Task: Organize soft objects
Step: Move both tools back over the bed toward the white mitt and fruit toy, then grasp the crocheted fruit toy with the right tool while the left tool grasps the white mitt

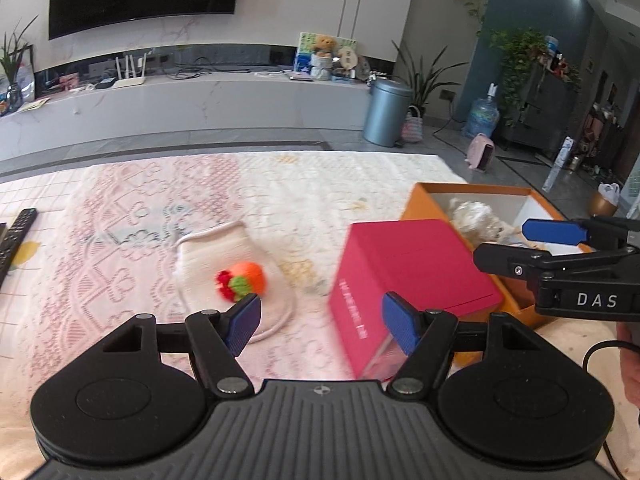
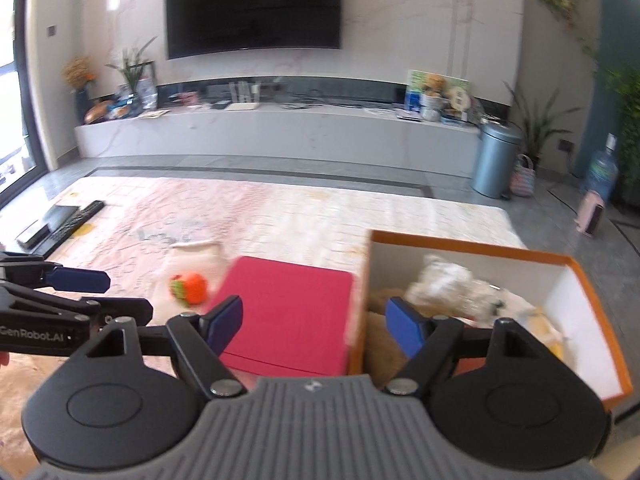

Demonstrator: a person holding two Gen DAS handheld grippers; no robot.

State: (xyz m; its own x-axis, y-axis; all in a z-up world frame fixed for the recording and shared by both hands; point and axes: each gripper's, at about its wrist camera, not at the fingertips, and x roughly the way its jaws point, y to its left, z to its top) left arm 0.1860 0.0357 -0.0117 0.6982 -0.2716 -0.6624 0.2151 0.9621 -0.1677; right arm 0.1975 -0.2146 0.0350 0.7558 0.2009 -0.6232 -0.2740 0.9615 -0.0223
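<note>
on the pink and white patterned cloth covering the work surface we find a cream knitted piece lying flat, with an orange knitted ball resting on it; the ball carries a green and red trim on its left side. just right of the knitted piece stands a closed red box, and touching its far right side is an open orange box with white inner walls. inside the orange box we note a pale fluffy soft item toward the back, a tan plush surface at the near left corner, and something yellow at the right; these are too blurred for us to identify further. the left gripper hangs above the cloth with its blue pads spread wide and nothing between them, the orange ball lying just beyond its left pad. the right gripper hangs over the seam between the red box and the orange box, likewise spread wide and holding nothing. each gripper shows at the edge of the other's view. a black remote control lies at the far left of the cloth. behind the work surface we record a wall television, a long white console and a grey-blue bin.
</note>
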